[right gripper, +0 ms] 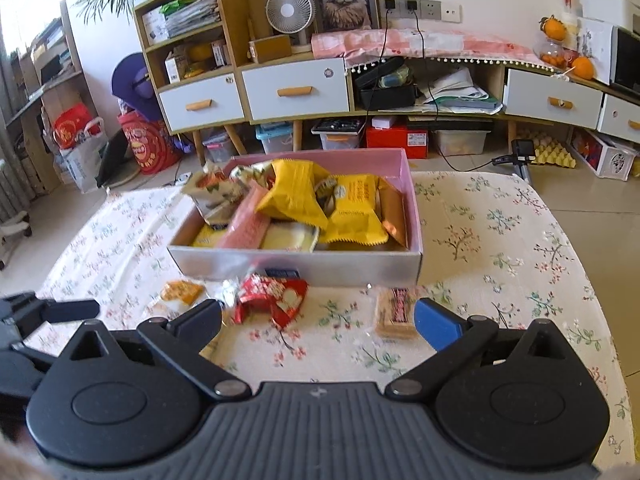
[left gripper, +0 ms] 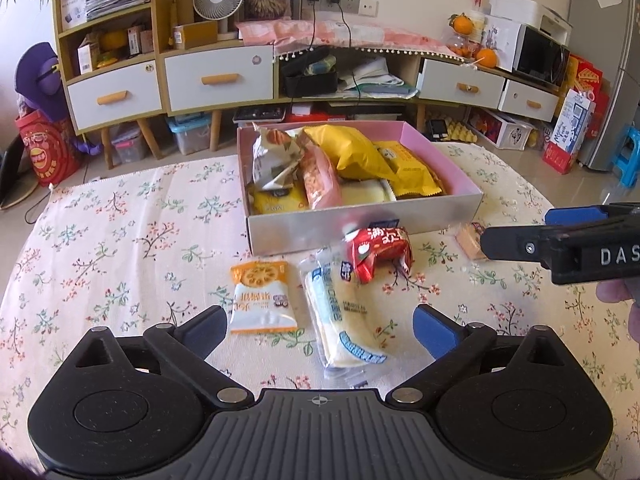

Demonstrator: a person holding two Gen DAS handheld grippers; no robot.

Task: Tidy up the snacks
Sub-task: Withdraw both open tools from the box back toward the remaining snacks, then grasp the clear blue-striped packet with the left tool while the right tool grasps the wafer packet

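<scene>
Both tongs, left [left gripper: 318,330] and right [right gripper: 318,318], are held wide open and empty, so a loose packet, likely the crinkled red foil snack packet [left gripper: 378,254], must next be gripped and carried to the pink-lined cardboard box [left gripper: 360,230].

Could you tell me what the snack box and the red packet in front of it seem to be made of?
Snack box: probably cardboard, matte silvery outside, pink inside, with thin, straight folded walls. Red packet: likely glossy plastic or foil film, crinkled and catching light.

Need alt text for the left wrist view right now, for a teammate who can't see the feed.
The open left gripper hovers over a floral tablecloth, above an orange-and-white snack packet, a long clear-wrapped pale bread and a red packet. Behind them stands a pink-lined box full of snacks; the right gripper enters from the right.
</scene>
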